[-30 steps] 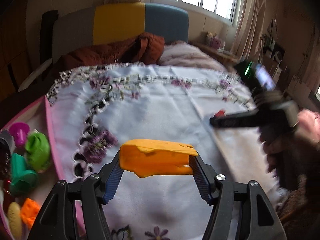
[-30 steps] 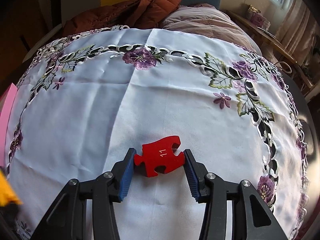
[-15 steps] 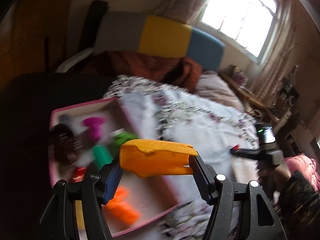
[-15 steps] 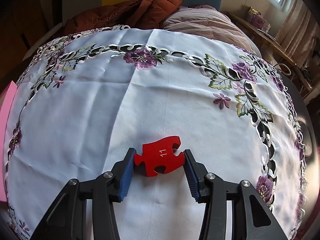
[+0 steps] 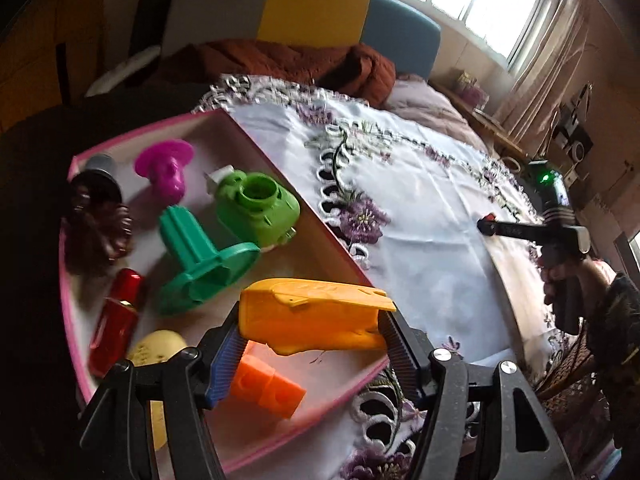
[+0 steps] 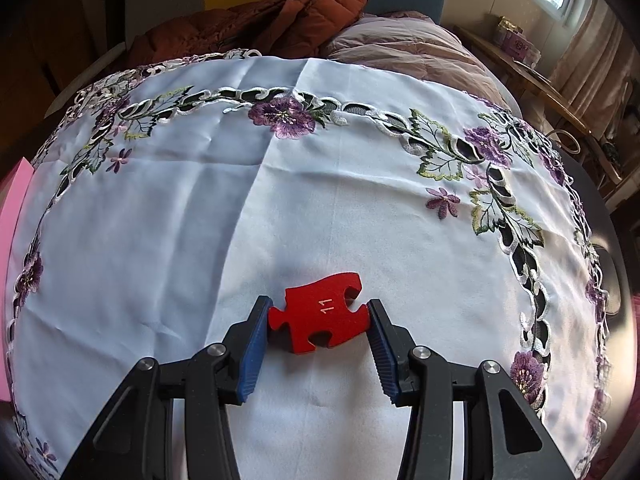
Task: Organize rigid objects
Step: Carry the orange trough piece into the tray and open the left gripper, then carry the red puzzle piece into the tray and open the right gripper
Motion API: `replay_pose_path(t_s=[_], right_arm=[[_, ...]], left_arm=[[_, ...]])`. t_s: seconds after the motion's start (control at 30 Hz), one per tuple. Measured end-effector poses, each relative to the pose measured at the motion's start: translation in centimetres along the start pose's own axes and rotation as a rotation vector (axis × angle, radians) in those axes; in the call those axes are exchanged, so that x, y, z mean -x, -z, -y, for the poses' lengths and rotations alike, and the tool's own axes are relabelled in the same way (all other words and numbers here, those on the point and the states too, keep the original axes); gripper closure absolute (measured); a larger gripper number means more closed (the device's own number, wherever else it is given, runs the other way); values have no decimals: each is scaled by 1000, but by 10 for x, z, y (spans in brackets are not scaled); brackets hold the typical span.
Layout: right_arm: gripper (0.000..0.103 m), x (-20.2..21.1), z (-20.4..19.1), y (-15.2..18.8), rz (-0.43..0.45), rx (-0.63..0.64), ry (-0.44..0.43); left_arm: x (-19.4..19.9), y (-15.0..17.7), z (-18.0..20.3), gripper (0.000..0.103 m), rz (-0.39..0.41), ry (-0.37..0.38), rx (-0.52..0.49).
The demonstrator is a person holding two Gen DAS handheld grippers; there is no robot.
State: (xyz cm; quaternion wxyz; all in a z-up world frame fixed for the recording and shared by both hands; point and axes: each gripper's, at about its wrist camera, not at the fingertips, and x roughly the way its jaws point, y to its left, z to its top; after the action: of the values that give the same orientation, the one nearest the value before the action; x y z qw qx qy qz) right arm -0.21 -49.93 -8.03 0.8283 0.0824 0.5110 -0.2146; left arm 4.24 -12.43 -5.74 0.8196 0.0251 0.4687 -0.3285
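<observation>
- White cloth [image 6: 168,248] embroidered with purple flowers covers the table, with a bed and a rust-brown blanket [image 6: 256,20] beyond its far edge.
- The left gripper [image 5: 310,342] is clamped on an orange plastic piece [image 5: 312,316], one blue pad at each end.
- That piece's long axis runs crosswise between the fingers, its thinner pointed end toward the right finger.
- Directly beneath and ahead of it lies a pink-rimmed tray [image 5: 320,224], so the piece hangs above the tray's near corner.
- Just below the left finger sits an orange block [image 5: 266,388]; further ahead are a teal stand [image 5: 200,256], a green toy [image 5: 256,208] and a magenta one [image 5: 166,170].
- To the left lie a red cylinder [image 5: 116,320] and a yellow lump [image 5: 156,350].
- The right gripper [image 6: 318,322] grips a red puzzle piece [image 6: 322,312] marked "11", lying flat just over the cloth.
- Its longer side spans finger to finger, a tab touching each pad.
</observation>
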Motion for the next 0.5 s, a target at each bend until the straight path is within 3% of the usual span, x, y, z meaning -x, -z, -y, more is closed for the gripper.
replay_pose_path(t_s=[0.23, 0.5], right_arm=[[55, 0, -1, 0, 0, 10, 7], [55, 0, -1, 0, 0, 13, 8]], left_arm=[[-11, -8, -2, 37, -4, -46, -40], [-22, -7, -11, 37, -31, -55, -6]])
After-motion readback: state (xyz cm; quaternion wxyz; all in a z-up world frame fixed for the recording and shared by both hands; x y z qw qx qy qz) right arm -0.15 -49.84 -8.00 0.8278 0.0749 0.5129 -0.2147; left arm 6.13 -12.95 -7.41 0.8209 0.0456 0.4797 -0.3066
